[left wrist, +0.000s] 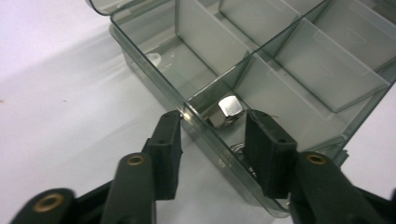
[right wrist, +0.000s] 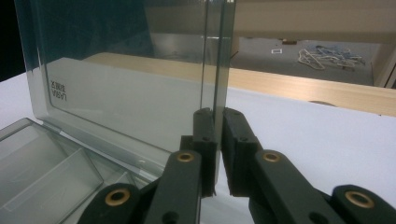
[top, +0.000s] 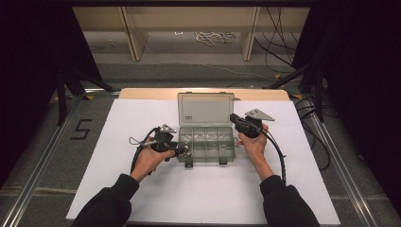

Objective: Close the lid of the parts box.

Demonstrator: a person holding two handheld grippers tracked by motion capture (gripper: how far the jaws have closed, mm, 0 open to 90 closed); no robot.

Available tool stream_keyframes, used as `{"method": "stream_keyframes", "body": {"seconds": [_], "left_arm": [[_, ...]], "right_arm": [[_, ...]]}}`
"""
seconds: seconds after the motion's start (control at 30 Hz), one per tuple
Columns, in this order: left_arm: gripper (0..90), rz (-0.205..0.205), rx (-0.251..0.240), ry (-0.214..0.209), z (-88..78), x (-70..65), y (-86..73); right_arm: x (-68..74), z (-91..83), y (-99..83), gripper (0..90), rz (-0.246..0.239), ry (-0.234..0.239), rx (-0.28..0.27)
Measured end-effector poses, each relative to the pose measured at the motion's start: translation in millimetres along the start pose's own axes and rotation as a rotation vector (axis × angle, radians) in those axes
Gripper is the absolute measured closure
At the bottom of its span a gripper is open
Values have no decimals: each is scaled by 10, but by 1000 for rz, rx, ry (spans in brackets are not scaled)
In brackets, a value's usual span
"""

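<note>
Left gripper (left wrist: 212, 133) open astride organizer box (top: 206, 142) wall, hex nut (left wrist: 225, 111) at 12 o'clock. Right gripper (right wrist: 218, 123) clamped on upright lid (right wrist: 126, 79) edge.

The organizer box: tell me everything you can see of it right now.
The organizer box is smoky clear plastic, split by thin walls into compartments, with two dark latches on its front edge. It sits on the white sheet, its lid standing upright. The right gripper pinches the lid's side edge. The left gripper straddles the box's wall, jaws apart, above a metal nut in a corner compartment.
</note>
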State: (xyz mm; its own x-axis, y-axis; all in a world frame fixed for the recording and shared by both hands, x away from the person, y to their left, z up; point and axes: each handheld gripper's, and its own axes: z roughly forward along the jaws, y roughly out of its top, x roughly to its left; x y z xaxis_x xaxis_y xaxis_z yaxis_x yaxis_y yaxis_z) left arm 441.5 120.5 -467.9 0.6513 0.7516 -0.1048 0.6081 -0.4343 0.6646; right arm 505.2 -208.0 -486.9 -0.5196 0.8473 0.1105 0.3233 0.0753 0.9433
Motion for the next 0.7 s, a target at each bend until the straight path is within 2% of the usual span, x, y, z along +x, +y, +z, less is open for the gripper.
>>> {"method": "stream_keyframes", "body": {"seconds": [0.03,0.07,0.17,0.23,0.3,0.33,0.37,0.47,0.5,0.6,0.7], "left_arm": [[473,16,7,12,-22,0,20],[449,3,-2,9,-39,-4,39],[375,2,-46,60,-133,1,111],[366,20,-57,60,-214,28,170],[374,19,-92,58,-316,57,241],[382,17,-111,54,-352,73,271],[398,12,-127,51,-378,83,290],[506,-31,-193,29,-439,125,359],[552,-30,-203,34,-455,137,380],[710,5,-218,52,-507,173,464],[820,24,-223,74,-537,193,583]], "right_arm": [[3,-1,0,847,-1,-1,2],[4,-5,4,847,-2,1,8],[17,-5,10,847,-3,-2,8],[28,-6,11,847,6,-5,10],[26,-5,12,847,6,0,10],[25,-3,9,847,-3,-11,6],[13,0,8,847,-20,-11,0],[19,-1,7,847,-12,-11,2],[21,-2,7,847,-9,-11,4],[24,-5,7,846,-10,-11,5],[27,-5,5,846,-12,-10,5]]}}
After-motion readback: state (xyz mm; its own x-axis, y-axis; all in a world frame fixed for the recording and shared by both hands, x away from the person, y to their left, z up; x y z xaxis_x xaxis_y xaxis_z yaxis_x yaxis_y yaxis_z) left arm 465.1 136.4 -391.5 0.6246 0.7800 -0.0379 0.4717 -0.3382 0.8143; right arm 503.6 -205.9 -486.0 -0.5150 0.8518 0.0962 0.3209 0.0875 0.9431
